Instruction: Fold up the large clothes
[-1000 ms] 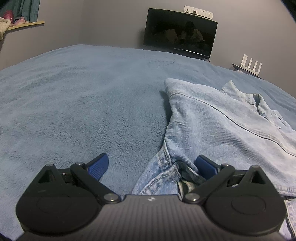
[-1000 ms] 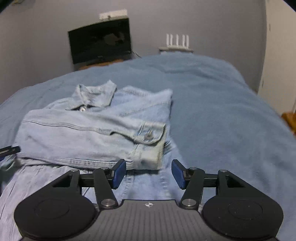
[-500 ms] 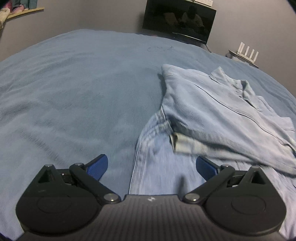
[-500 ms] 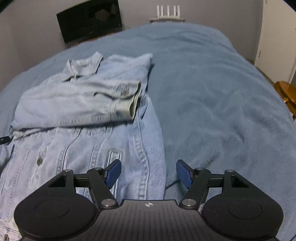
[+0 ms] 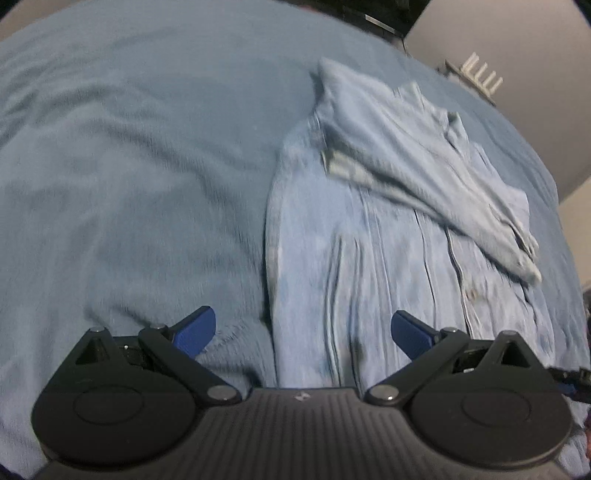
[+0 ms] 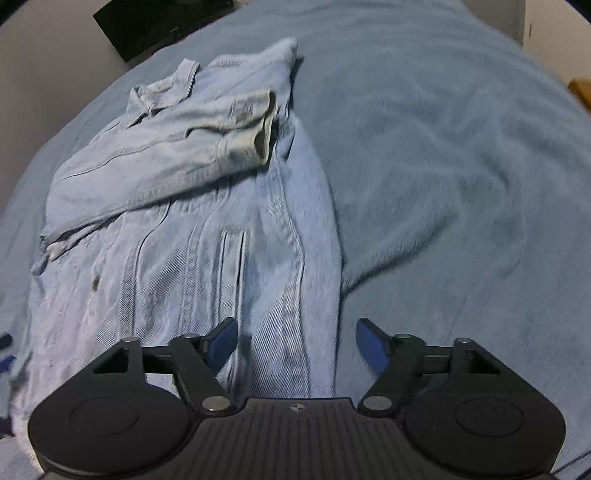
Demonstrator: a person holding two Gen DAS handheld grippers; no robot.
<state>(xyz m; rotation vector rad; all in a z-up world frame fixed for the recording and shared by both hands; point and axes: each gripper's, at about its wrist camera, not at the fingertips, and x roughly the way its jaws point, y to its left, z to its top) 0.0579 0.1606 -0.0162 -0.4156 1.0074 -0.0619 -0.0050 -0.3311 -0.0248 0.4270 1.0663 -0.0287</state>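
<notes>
The left gripper (image 5: 303,328) hangs with its jaws spread wide and empty, straddling the left edge of the denim jacket (image 5: 388,229), which lies flat on the blue blanket (image 5: 129,166). The right gripper (image 6: 295,341) is likewise released, its jaws spanning the jacket's right edge. Beyond both, a sleeve (image 6: 159,162) lies folded across the jacket's chest, below the collar (image 6: 162,86).

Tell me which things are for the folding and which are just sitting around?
For the folding:
- light blue denim jacket with sleeves folded across
- left gripper, open
- right gripper, open

Just sitting around:
- blue fleece blanket
- black flat screen
- white router with antennas
</notes>
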